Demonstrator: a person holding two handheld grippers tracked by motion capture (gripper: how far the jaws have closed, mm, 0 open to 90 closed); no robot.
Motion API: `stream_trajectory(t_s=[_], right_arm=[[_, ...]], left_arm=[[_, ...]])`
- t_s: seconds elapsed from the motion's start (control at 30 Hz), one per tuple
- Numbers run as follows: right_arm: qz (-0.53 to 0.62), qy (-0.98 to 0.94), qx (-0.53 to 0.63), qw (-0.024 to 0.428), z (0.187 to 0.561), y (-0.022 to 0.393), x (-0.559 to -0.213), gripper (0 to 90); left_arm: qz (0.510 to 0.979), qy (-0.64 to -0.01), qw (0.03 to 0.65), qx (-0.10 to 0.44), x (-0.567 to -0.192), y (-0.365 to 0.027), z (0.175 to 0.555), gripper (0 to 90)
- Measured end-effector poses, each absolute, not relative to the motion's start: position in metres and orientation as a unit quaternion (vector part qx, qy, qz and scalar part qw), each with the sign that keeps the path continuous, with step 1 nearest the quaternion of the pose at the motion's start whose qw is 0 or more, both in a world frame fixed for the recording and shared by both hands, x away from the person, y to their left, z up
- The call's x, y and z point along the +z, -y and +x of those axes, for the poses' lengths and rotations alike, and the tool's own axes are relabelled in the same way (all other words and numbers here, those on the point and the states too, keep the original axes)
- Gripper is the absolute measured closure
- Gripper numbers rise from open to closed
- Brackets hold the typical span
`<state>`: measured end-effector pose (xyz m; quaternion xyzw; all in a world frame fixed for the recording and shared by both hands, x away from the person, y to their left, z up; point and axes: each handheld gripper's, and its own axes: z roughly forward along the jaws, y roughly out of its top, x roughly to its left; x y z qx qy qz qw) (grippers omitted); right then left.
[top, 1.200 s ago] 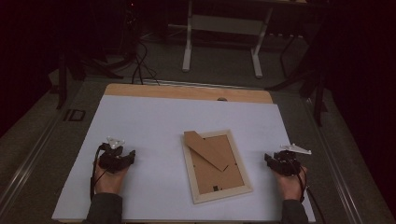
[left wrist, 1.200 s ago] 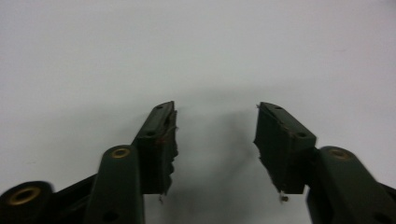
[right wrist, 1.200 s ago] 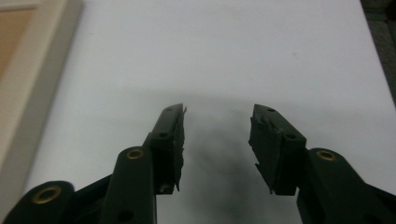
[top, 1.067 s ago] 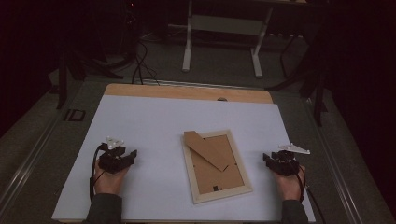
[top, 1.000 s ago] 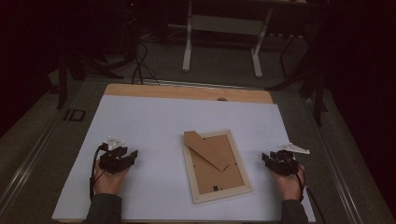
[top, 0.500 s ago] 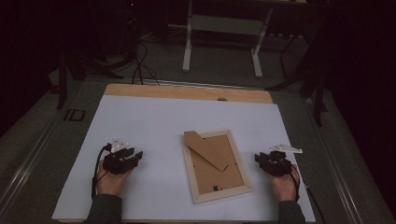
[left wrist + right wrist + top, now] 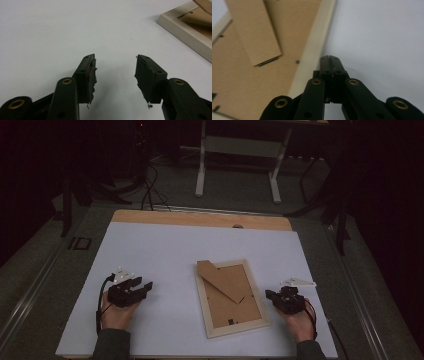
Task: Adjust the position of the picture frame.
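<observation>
Jaws of the right gripper (image 7: pixel 329 58) have just closed and meet with nothing between them, tips just beside the pale edge of the picture frame (image 7: pixel 231 296), which lies back up at the sheet's centre. At nine o'clock, the left gripper (image 7: pixel 115 65) has just spread wider, empty. Both hands rest low on the white sheet (image 7: pixel 165 250) over a wooden table (image 7: pixel 200 218); dark room beyond.
</observation>
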<state>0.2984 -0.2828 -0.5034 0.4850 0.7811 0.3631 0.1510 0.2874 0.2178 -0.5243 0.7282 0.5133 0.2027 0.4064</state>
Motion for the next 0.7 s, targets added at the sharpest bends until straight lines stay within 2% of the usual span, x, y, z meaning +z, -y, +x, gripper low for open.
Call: stream_trajectory(t_s=[0.17, 0.2, 0.23, 0.27, 0.3, 0.33, 0.37, 0.47, 0.7], right_arm=[[0.478, -0.788, 0.359, 0.149, 0.293, 0.278, -0.501, 89.8], [0.476, -0.79, 0.357, 0.147, 0.292, 0.276, -0.5, 85.1], [0.476, -0.79, 0.357, 0.147, 0.292, 0.276, -0.5, 85.1], [0.478, -0.788, 0.362, 0.14, 0.29, 0.276, -0.501, 77.4], [0.478, -0.788, 0.362, 0.14, 0.29, 0.276, -0.501, 77.4], [0.482, -0.787, 0.363, 0.132, 0.289, 0.276, -0.502, 72.3], [0.482, -0.787, 0.363, 0.132, 0.289, 0.276, -0.502, 72.3], [0.487, -0.788, 0.358, 0.12, 0.285, 0.275, -0.504, 62.0], [0.482, -0.803, 0.335, 0.105, 0.282, 0.269, -0.51, 58.2]], left_arm=[[0.725, -0.515, 0.405, 0.211, -0.524, -0.22, 0.287, 49.9], [0.724, -0.516, 0.406, 0.212, -0.524, -0.22, 0.287, 49.6], [0.722, -0.518, 0.406, 0.213, -0.524, -0.22, 0.287, 49.6], [0.722, -0.518, 0.407, 0.213, -0.524, -0.221, 0.287, 48.6], [0.722, -0.518, 0.406, 0.213, -0.524, -0.221, 0.287, 48.6], [0.722, -0.519, 0.404, 0.214, -0.524, -0.222, 0.287, 48.5], [0.722, -0.519, 0.404, 0.214, -0.524, -0.222, 0.287, 48.2], [0.721, -0.521, 0.402, 0.217, -0.524, -0.222, 0.287, 47.0], [0.718, -0.523, 0.401, 0.224, -0.524, -0.222, 0.287, 45.8]])
